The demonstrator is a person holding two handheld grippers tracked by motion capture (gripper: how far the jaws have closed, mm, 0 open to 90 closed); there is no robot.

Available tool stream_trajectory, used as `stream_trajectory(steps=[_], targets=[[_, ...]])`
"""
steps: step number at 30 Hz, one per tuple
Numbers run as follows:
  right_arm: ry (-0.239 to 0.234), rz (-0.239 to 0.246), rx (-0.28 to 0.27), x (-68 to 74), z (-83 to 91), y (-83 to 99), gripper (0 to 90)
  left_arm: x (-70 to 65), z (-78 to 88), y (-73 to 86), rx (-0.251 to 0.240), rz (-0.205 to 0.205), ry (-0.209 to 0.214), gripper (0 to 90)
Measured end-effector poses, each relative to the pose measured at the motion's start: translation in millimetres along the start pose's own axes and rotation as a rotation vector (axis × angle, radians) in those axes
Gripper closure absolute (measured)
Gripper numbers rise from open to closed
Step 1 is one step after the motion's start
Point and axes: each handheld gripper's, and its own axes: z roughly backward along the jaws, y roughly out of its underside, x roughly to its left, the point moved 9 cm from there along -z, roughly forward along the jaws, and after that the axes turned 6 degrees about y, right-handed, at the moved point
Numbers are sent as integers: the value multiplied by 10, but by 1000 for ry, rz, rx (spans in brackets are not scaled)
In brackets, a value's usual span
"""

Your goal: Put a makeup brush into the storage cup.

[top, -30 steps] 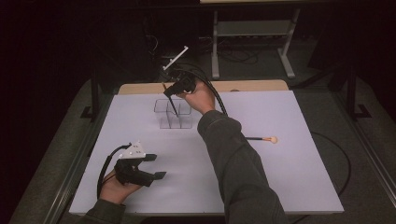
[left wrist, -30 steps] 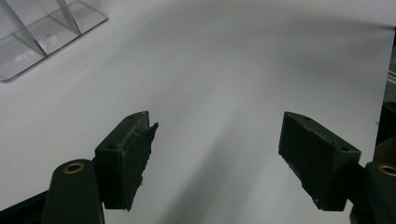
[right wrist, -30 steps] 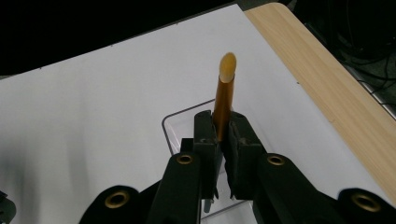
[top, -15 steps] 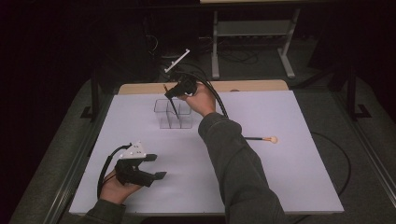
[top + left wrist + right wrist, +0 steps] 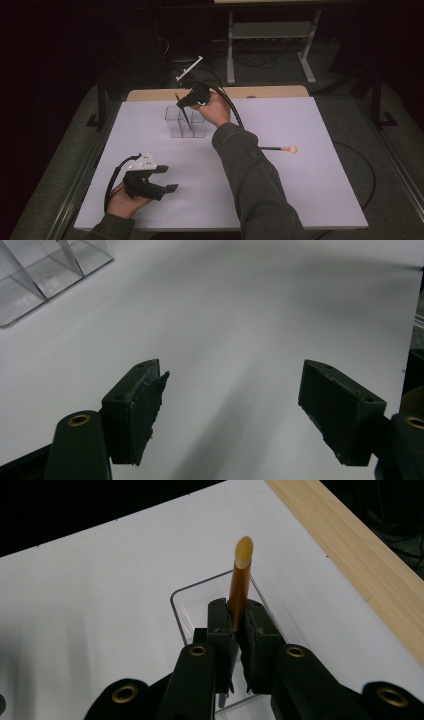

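Observation:
My right gripper (image 5: pixel 186 102) (image 5: pixel 238 612) is shut on a thin stick with a golden, slant-cut end (image 5: pixel 239 580). It holds the stick tilted over a clear compartmented organiser (image 5: pixel 175 132) (image 5: pixel 175 605) at the back middle of the white table. The stick's dark lower part (image 5: pixel 184 116) reaches down into the organiser. My left gripper (image 5: pixel 169 178) (image 5: pixel 230 400) rests at the near left of the table, jaws wide open with nothing between them. A corner of the organiser (image 5: pixel 45 280) is also visible in the left gripper view, far from the jaws.
A second dark stick with a peach tip (image 5: pixel 280 148) lies on the white table top (image 5: pixel 310 190) to the right of my right forearm. A wooden strip (image 5: pixel 260 92) (image 5: pixel 360 555) runs along the table's far edge. A cable (image 5: pixel 367 170) loops off the right side.

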Motion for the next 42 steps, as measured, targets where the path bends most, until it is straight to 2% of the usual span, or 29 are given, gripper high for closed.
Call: stream_trajectory(steps=[10, 28, 31, 37, 40, 42], targets=[[0, -14, 1, -2, -27, 43, 825, 10, 7, 0, 2, -8, -2, 248], [10, -6, 15, -7, -92, 135, 816, 15, -3, 2, 1, -9, -1, 248], [12, -13, 12, -11, -90, 153, 756, 16, -4, 1, 1, -9, -1, 248], [9, -20, 1, -1, -44, 170, 726, 17, -13, 1, 5, -16, -1, 248], [5, -30, 5, 17, -7, 186, 717, 6, -22, 5, 5, -2, 4, 248], [6, -18, -1, 17, 10, 195, 714, 5, -25, 6, 6, -3, 4, 248]])
